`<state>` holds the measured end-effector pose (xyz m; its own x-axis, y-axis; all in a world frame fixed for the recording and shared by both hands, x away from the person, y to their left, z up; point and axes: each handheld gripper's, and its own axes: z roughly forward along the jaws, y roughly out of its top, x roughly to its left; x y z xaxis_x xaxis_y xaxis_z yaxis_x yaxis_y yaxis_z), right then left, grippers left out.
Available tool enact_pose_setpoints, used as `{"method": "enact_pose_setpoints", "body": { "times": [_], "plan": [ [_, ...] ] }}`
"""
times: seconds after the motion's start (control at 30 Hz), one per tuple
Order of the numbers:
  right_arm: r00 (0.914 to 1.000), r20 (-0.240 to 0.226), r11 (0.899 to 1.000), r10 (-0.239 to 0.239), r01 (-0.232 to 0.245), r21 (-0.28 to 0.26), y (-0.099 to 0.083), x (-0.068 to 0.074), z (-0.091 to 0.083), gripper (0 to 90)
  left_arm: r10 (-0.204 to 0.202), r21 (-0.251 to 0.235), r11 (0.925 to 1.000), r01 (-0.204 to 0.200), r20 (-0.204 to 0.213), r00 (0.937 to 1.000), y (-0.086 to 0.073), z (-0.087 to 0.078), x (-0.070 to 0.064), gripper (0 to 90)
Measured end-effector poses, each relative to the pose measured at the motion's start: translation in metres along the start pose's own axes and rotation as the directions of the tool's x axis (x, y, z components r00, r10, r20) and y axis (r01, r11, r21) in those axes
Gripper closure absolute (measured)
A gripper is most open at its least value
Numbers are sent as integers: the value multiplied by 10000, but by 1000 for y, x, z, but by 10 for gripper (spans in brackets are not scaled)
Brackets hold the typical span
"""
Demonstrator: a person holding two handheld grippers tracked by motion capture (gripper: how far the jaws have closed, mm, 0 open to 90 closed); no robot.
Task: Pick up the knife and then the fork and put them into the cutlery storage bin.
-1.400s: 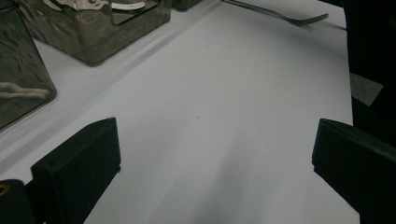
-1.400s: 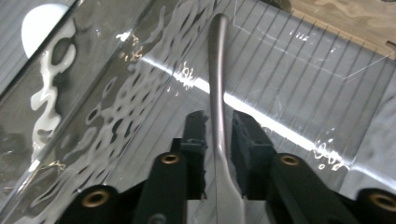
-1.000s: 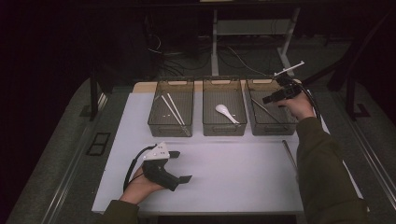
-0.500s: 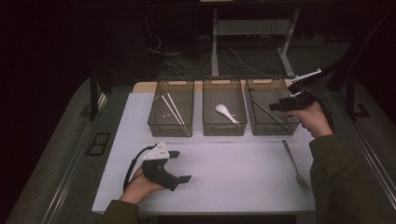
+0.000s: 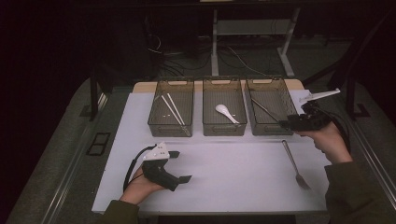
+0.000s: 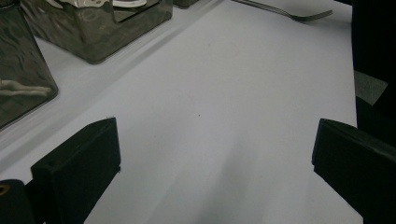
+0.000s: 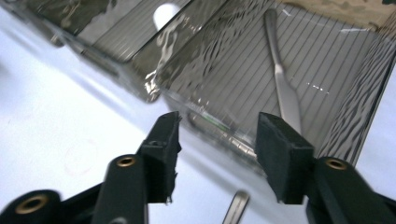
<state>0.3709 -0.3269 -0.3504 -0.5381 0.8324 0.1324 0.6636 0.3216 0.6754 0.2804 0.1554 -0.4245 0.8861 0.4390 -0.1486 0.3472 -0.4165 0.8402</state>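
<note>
The right gripper (image 5: 286,124), jaws apart and empty, hovers at the right-hand bin's (image 5: 270,108) near corner, right of centre; inside lies a table knife (image 7: 281,79). A fork (image 5: 293,163) lies lower right on the white counter (image 5: 233,172). Three bins. The left gripper (image 5: 182,166) rests lower left, wide open.

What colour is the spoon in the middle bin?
White; the spoon shows best in the high view.

My slim silver metal fork (image 5: 294,162) lies flat on the white tabletop at the frame's lower right, tines nearest me, handle pointing away.
</note>
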Motion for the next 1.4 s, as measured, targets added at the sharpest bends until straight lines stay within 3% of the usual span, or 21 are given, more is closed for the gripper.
{"method": "enact_pose_setpoints", "body": {
  "times": [0.23,0.3,0.5,0.83,0.97,1.33,1.4],
  "plan": [
    [10000,1,9996,-75,75,267,-29,8,-5,703,-16,20,10000,16,-7,10000,0,0,0,4],
    [9999,120,9988,-80,75,488,-38,8,-4,751,-16,15,10000,16,-11,10000,0,0,0,4],
    [9999,-124,9934,-18,32,1143,-64,11,-4,893,3,29,10000,-3,-16,10000,0,0,0,4],
    [9983,-493,9798,-320,411,1955,-96,26,-2,896,24,78,10000,-24,-17,10000,0,0,-1,4],
    [9979,-532,9694,-375,492,2405,-106,34,0,896,68,104,9999,-67,-28,10000,0,0,-1,4],
    [9972,-273,9457,-695,746,3163,-118,41,5,898,73,105,9999,-72,-55,10000,0,-1,0,4],
    [9973,-314,9458,-658,723,3166,-119,41,4,898,82,103,9999,-82,-54,10000,0,-1,0,4]
  ]
}}
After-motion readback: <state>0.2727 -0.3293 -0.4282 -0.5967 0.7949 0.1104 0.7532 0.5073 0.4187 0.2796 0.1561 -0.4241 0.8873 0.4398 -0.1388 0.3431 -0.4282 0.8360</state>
